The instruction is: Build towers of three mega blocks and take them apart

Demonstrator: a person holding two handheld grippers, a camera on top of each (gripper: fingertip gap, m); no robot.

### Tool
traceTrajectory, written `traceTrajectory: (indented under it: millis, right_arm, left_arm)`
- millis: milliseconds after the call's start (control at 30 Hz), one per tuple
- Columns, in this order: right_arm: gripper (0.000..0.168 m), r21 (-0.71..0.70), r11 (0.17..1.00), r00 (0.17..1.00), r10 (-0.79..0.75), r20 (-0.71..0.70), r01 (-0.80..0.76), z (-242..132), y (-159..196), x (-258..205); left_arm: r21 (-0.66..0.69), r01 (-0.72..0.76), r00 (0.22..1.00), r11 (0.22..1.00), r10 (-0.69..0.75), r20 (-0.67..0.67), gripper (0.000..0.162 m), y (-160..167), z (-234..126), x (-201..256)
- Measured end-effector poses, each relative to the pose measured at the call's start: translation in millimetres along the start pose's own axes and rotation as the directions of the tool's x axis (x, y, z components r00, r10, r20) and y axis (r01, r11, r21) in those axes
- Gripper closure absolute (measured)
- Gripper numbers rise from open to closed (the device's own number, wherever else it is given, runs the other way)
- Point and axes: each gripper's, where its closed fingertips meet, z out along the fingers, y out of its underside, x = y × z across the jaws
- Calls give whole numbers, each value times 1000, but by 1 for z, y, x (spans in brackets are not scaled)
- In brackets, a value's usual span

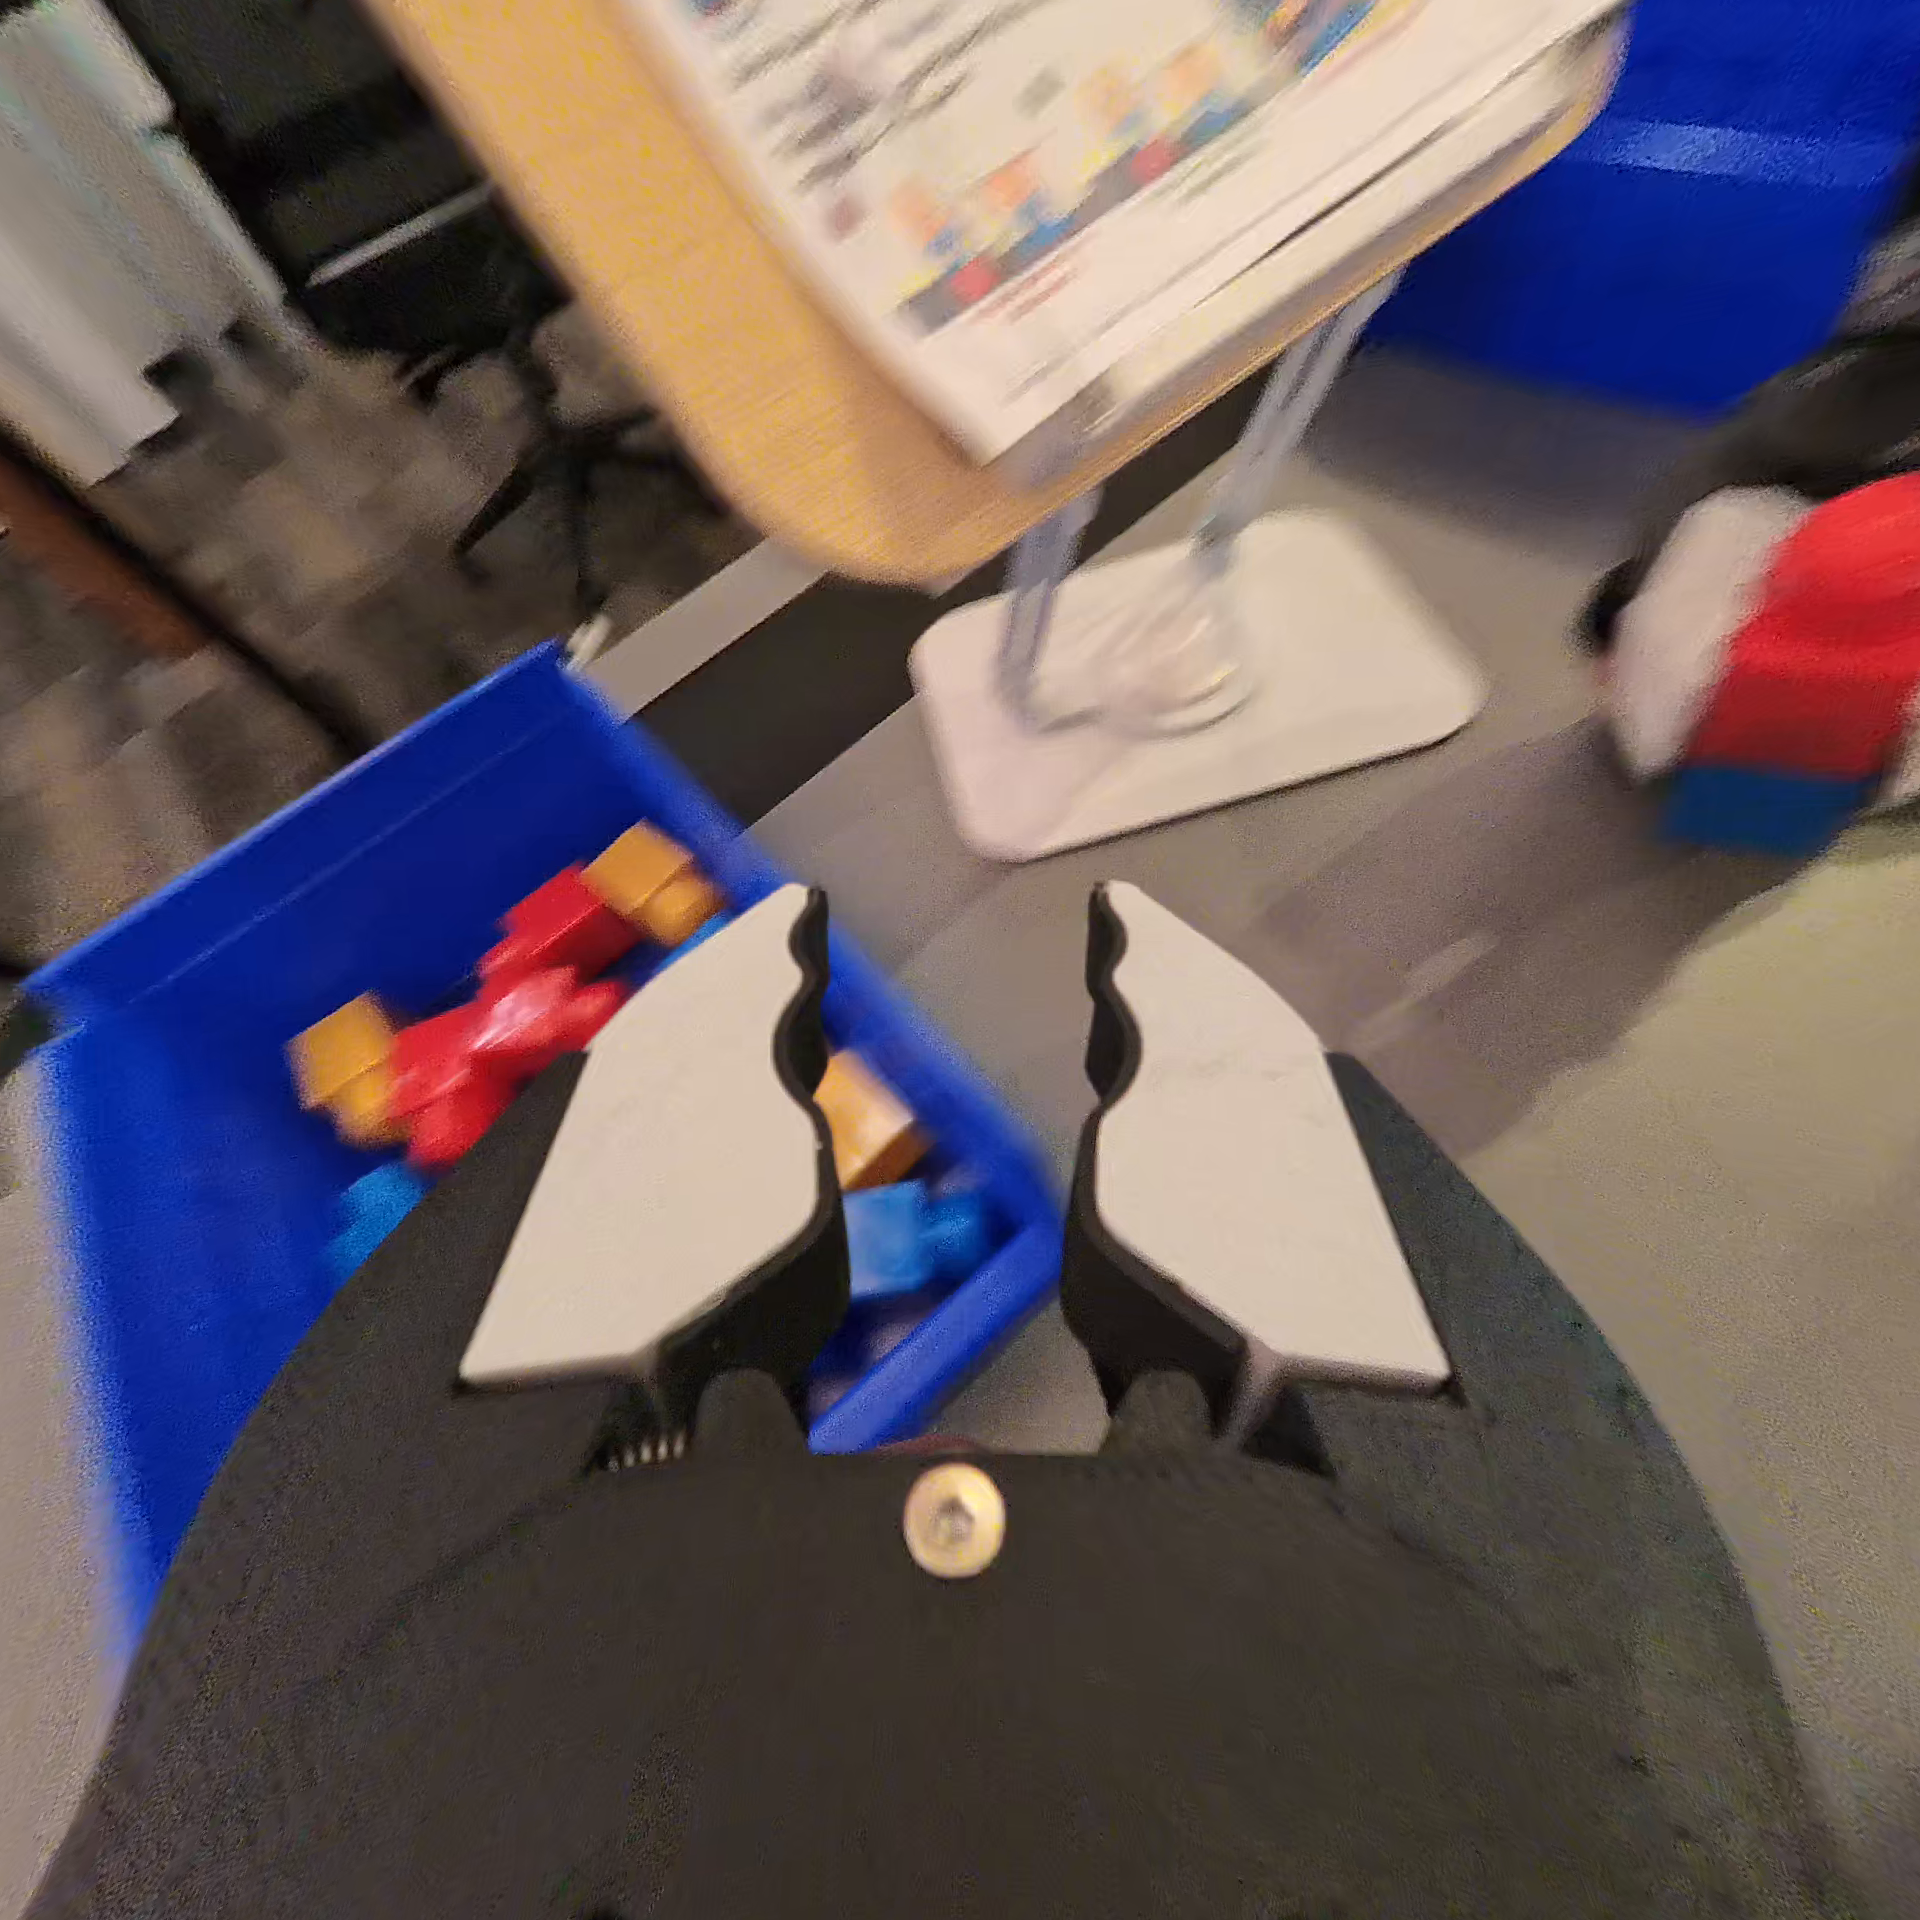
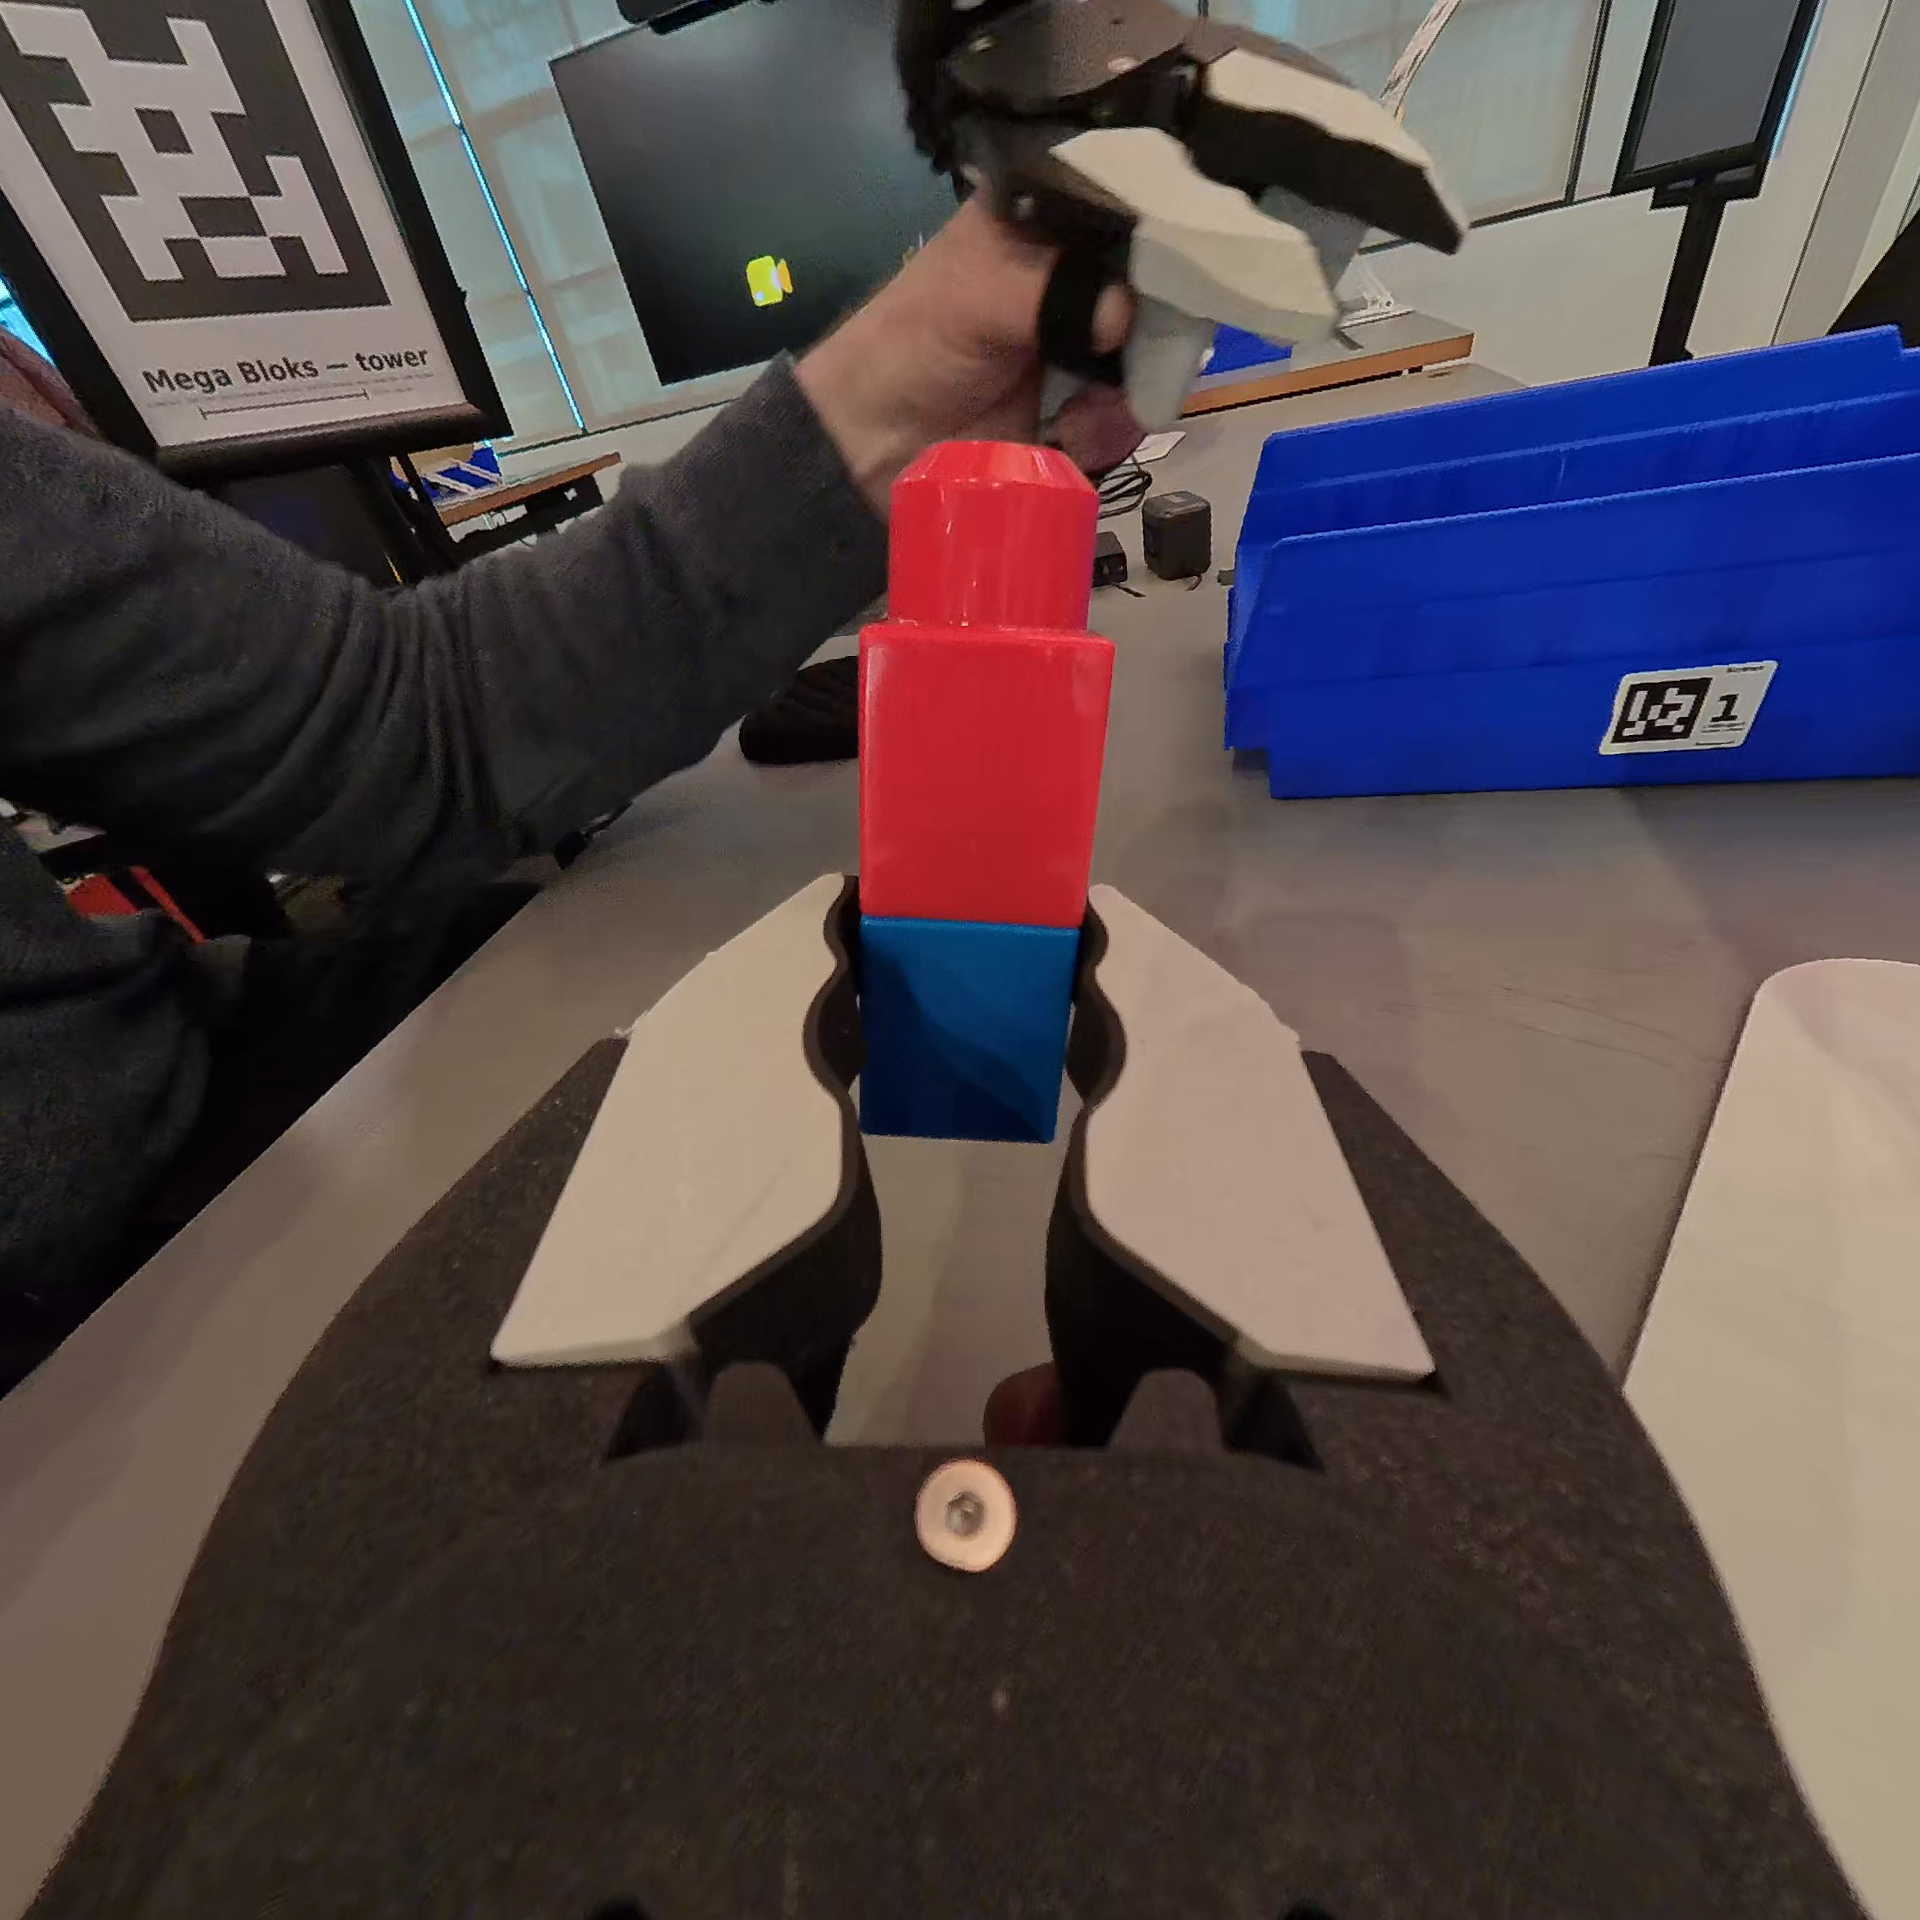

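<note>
Right gripper [image 2: 971, 997] nearest the lens: jaws pinching the blue block [image 2: 961, 1029] at the base of a two-block stack, red block [image 2: 982, 769] seated on top, base just on the grey table [image 2: 1455, 935]. Grip sits low, probably to steady the stack for pressing or pulling. Left gripper [image 1: 951, 997] spread, holding nothing, hovering at the near corner of the blue bin [image 1: 260, 1091] of loose blocks [image 1: 499, 1018] (view badly blurred). Judgement: either fetching a third block or having just dropped one; cannot tell which. Empty blue bins [image 2: 1558, 623] stand well right.
</note>
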Motion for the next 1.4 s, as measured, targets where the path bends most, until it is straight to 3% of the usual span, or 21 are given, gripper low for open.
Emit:
traceTrajectory:
  millis: [133,200,333,567,667,733,833,900,1200,1400]
  right_arm:
    - [132,1,1000,1000,6,3,-6,0,0,0]
    - [132,5,1000,1000,8,5,-8,-1,-1,0]
    - [132,2,1000,1000,0,7,0,0,0,-1]
    - [133,13,1000,1000,-2,19,2,-2,-1,-3]
    - [133,19,1000,1000,0,23,-1,-3,-2,-3]
    - [132,19,1000,1000,1,26,-2,-3,-2,-3]
    - [132,22,1000,1000,3,27,-3,-3,-2,-3]
    - [132,24,1000,1000,5,28,-6,-3,-3,-3]
    - [132,20,1000,1000,-2,25,2,-3,-2,-3]
    - [132,22,1000,1000,-2,27,2,-3,-2,-3]
  left_arm:
    - [-208,17,993,978,8,121,116,40,-8,-80]
    - [-217,35,995,976,-14,98,119,43,0,-96]
    - [-302,-80,991,950,108,79,122,52,38,-116]
    - [-539,-386,906,749,417,-70,121,82,92,-151]
    - [-698,-335,920,633,381,-95,115,111,93,-176]
    - [-791,-211,948,574,317,-22,112,128,85,-195]
    - [-760,-50,980,649,177,87,120,133,86,-198]
    - [-760,29,988,650,96,119,115,143,88,-194]
    - [-818,96,985,566,64,160,113,164,108,-189]
    - [-805,84,983,587,84,164,133,161,114,-197]
